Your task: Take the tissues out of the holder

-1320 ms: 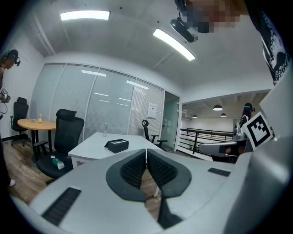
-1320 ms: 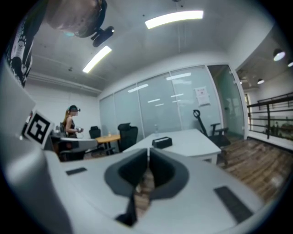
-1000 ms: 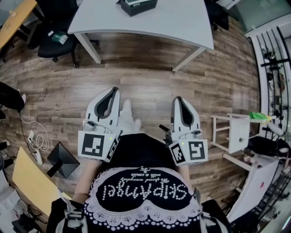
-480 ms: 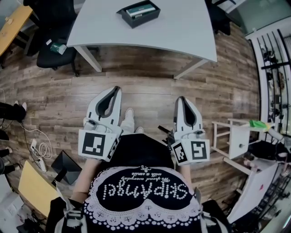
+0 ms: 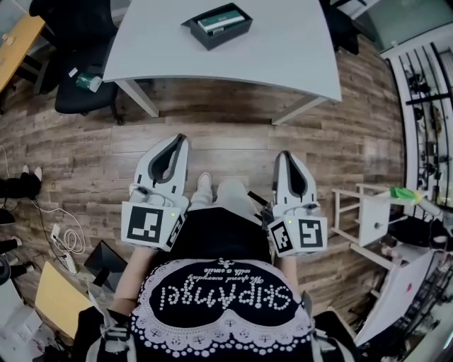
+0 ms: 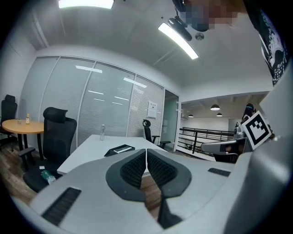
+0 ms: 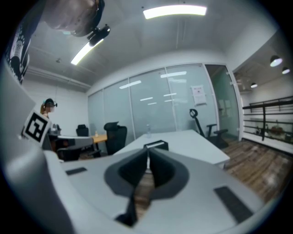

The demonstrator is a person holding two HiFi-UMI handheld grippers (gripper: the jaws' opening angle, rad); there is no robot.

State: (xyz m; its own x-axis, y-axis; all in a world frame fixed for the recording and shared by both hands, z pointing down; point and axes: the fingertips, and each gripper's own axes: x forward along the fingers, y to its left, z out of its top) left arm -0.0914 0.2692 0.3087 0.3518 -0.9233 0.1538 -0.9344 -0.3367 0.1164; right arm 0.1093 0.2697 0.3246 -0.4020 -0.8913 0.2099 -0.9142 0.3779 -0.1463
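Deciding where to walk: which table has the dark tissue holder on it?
The large white table straight ahead, carrying the holder; the wooden-topped table at far left and small white table at right lack it.

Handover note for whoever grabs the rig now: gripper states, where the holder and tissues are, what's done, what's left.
Left gripper: jaws together, nothing between them.
Right gripper: jaws together, nothing between them.
Both are held low in front of the person, over the wood floor and short of the table.
The black holder sits on the white table ahead, with the tissues inside it.
Done: nothing, neither has been touched.
Left: step up to the table, open a gripper, take the tissues out of the holder.
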